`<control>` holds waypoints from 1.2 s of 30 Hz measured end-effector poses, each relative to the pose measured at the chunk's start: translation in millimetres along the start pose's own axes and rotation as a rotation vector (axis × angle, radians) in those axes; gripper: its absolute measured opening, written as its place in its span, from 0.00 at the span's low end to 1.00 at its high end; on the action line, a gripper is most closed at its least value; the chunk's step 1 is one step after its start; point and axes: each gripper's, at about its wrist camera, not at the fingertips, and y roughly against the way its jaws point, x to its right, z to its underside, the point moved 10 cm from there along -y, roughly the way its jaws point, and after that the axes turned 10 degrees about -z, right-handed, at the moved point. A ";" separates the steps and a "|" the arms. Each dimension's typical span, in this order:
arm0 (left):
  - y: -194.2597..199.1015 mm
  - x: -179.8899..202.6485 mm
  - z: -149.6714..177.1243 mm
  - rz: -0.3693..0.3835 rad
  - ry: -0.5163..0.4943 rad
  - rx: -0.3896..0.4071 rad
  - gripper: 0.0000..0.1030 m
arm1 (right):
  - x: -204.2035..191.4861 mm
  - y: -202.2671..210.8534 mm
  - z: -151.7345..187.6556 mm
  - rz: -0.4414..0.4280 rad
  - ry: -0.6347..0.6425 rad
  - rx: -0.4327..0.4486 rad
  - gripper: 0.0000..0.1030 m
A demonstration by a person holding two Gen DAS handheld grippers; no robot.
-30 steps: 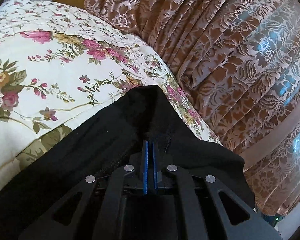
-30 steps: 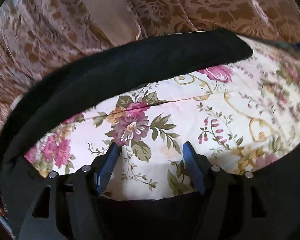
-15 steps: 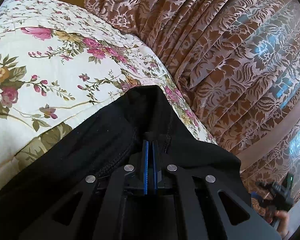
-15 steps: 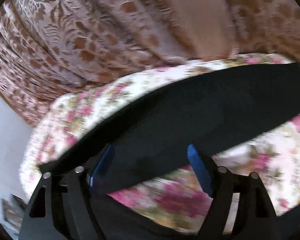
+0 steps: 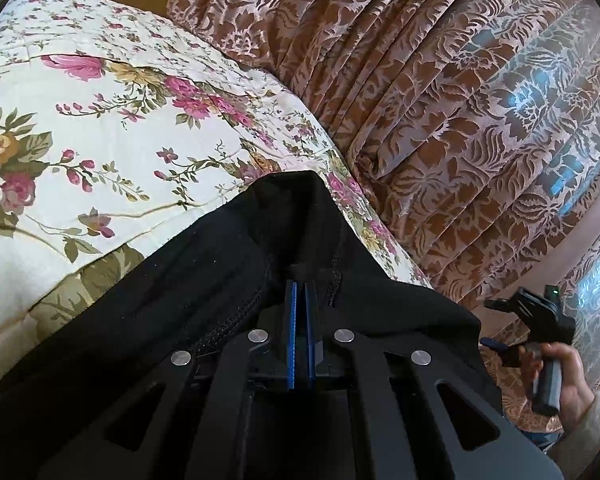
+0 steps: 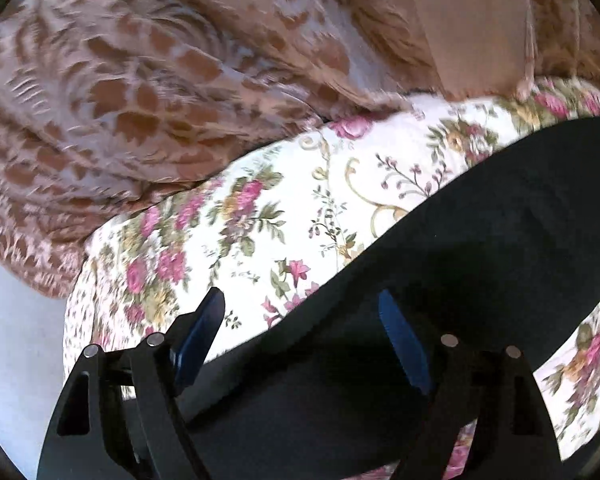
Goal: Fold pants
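Note:
The black pants (image 5: 204, 280) lie on a floral bedspread (image 5: 100, 128). My left gripper (image 5: 300, 280) is shut on a fold of the pants near a stitched seam, and the cloth bunches up around its blue pads. In the right wrist view the pants (image 6: 480, 232) stretch as a dark band across the bedspread (image 6: 284, 208). My right gripper (image 6: 300, 308) is open and empty, its jaws wide apart just above the edge of the black cloth. The right gripper also shows in the left wrist view (image 5: 540, 320), held in a hand at the right edge.
Brown patterned curtains (image 5: 440, 100) hang close along the far side of the bed, also seen in the right wrist view (image 6: 160, 80). A pale wall or floor patch (image 6: 16, 340) lies beyond the bed's left corner.
My right gripper has swung along the pants towards the bed's edge, still open. It and its hand have come into the left wrist view. My left gripper keeps its hold, barely moved.

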 end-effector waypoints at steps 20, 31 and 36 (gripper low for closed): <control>7.6 1.5 -9.8 0.138 0.099 -0.030 0.03 | 6.5 81.2 48.3 -0.210 0.072 0.084 0.12; 85.4 -8.7 -34.7 0.260 0.166 0.113 0.03 | 12.9 136.9 185.4 -0.226 0.329 0.254 0.13; 84.4 -26.1 -13.2 0.208 0.177 0.066 0.03 | 33.7 110.1 219.1 -0.183 0.354 0.223 0.13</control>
